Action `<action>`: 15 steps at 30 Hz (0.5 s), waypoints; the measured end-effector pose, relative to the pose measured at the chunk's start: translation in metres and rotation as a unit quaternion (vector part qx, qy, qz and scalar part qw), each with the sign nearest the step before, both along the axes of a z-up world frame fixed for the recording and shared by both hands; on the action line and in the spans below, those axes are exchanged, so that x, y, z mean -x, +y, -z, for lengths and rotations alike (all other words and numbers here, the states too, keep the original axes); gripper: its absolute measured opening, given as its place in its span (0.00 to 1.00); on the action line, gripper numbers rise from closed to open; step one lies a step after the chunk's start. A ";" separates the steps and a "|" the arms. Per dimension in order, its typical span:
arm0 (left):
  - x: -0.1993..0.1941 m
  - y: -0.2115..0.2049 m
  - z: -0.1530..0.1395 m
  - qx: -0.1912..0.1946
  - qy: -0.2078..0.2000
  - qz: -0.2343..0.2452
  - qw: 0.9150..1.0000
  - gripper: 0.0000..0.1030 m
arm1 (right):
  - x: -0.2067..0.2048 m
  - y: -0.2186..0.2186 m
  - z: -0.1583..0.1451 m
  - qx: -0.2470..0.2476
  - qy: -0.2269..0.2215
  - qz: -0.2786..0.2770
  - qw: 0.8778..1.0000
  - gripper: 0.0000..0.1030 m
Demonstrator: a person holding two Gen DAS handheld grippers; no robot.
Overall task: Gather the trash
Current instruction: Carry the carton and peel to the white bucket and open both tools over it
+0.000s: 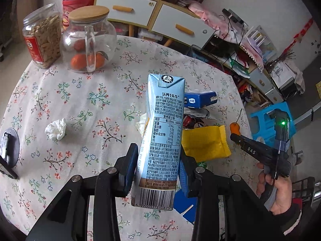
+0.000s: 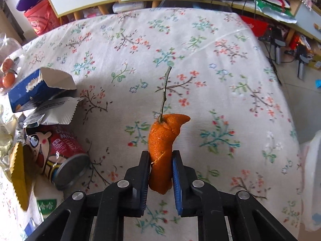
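My left gripper (image 1: 158, 156) is shut on a light blue milk carton (image 1: 163, 132), held upright above the floral tablecloth (image 1: 84, 104). My right gripper (image 2: 161, 155) is shut on a curl of orange peel (image 2: 163, 142) with a long stem, lifted off the cloth; that peel (image 1: 235, 128) and the right gripper (image 1: 233, 136) also show at the right of the left wrist view, held by a person's hand (image 1: 280, 190). A crumpled white tissue (image 1: 56, 129) lies on the cloth to the left.
A pile of trash sits mid-table: a yellow wrapper (image 1: 204, 142), an open blue box (image 2: 34, 90), a white wrapper (image 2: 54, 110), a red can (image 2: 60, 156) on its side. A seed jar (image 1: 43, 36) and a glass jug with oranges (image 1: 88, 40) stand at the far left. Cluttered shelves lie beyond.
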State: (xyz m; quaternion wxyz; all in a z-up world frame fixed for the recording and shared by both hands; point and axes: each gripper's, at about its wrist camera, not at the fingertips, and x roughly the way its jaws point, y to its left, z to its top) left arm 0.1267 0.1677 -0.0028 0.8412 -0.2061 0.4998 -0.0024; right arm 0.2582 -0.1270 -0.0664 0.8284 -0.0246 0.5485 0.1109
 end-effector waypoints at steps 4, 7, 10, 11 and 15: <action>-0.002 -0.021 -0.007 0.003 -0.010 0.019 1.000 0.38 | 0.006 -0.017 -0.009 -0.009 -0.004 0.006 1.000 0.18; -0.004 -0.040 -0.012 0.004 -0.016 0.037 0.999 0.38 | 0.009 -0.029 -0.014 -0.016 -0.006 0.011 1.000 0.18; -0.006 -0.060 -0.015 0.003 -0.020 0.056 0.998 0.38 | 0.014 -0.045 -0.021 -0.021 -0.012 0.017 1.000 0.18; -0.007 -0.067 -0.016 0.002 -0.021 0.062 0.998 0.38 | 0.016 -0.052 -0.024 -0.023 -0.015 0.020 0.999 0.18; -0.009 -0.090 -0.017 -0.001 -0.024 0.082 0.996 0.38 | 0.024 -0.076 -0.031 -0.032 -0.020 0.032 0.999 0.18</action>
